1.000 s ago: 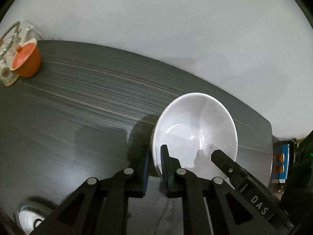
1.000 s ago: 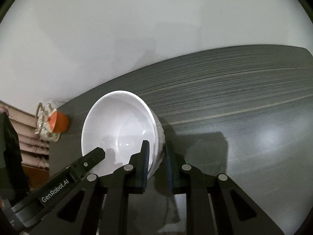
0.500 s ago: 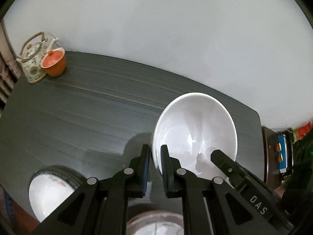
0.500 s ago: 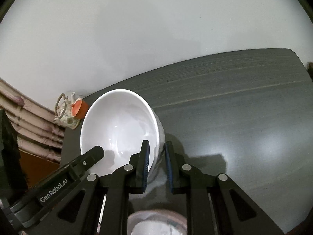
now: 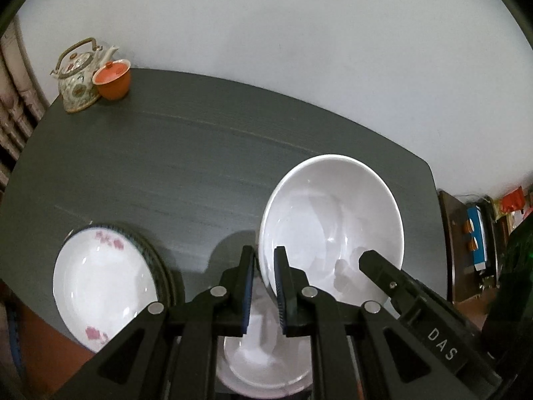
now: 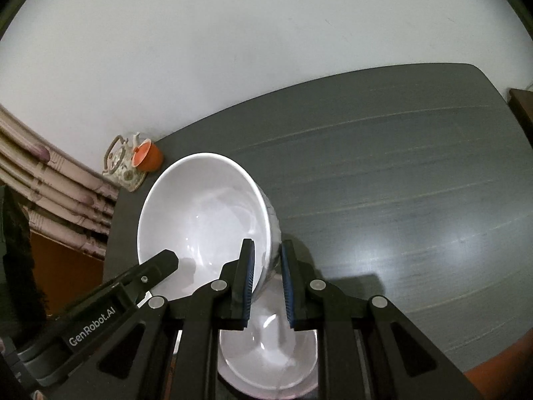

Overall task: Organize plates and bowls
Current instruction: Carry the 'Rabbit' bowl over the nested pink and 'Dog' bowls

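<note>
Both grippers hold one large white bowl (image 5: 333, 220) above the dark table (image 5: 166, 166). My left gripper (image 5: 265, 286) is shut on the bowl's near left rim, and the other gripper's tip shows inside the bowl at the right. In the right wrist view my right gripper (image 6: 268, 283) is shut on the bowl's (image 6: 203, 220) right rim. A second white bowl (image 5: 266, 363) sits on the table directly beneath, also seen as the lower bowl (image 6: 266, 356) under the right gripper. A white plate with pink flowers (image 5: 103, 286) rests on a stack at the left front.
A patterned teapot (image 5: 78, 73) and an orange lidded cup (image 5: 111, 78) stand at the table's far left corner. A wall rises behind the table. Shelving with coloured items (image 5: 476, 236) lies beyond the table's right edge.
The bowl and both grippers have risen and drawn back toward the table's near edge. The flowered plate and the lower bowl have come into view beneath.
</note>
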`<state>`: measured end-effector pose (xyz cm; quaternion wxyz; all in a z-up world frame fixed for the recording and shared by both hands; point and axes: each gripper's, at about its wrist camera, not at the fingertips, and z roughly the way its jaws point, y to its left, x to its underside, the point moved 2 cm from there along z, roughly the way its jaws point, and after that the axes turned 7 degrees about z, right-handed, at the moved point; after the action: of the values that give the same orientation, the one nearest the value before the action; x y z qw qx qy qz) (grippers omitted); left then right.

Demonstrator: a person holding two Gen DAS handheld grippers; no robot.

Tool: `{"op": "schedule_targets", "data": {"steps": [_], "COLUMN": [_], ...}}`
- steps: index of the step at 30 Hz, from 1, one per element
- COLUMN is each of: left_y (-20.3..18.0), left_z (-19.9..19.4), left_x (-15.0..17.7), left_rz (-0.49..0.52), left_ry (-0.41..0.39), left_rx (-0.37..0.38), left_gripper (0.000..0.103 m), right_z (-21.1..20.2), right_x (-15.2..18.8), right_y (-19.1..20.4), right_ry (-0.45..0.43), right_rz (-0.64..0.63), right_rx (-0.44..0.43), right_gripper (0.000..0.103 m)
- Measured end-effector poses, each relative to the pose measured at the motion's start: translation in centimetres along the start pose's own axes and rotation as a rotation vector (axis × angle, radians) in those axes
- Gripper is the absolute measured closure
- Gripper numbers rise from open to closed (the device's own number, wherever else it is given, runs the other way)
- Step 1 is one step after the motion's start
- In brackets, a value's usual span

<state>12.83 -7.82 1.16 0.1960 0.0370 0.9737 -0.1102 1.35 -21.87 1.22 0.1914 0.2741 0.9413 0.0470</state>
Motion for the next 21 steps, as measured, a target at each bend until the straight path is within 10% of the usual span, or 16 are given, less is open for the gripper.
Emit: {"op": "schedule_targets", "data": {"steps": [21], "left_y": [0.8], "left_z": [0.4], "left_x": [8.6], "left_rz": [-0.026], "left_ry": [0.116], "left_rx": [0.03], "left_gripper": [0.091], "right_z": [1.3], "right_x": [7.9], "right_y": [-1.2], "right_ry": [0.087], "right_rz": [-0.018], "right_rx": [0.065], "right_gripper": [0.087]}}
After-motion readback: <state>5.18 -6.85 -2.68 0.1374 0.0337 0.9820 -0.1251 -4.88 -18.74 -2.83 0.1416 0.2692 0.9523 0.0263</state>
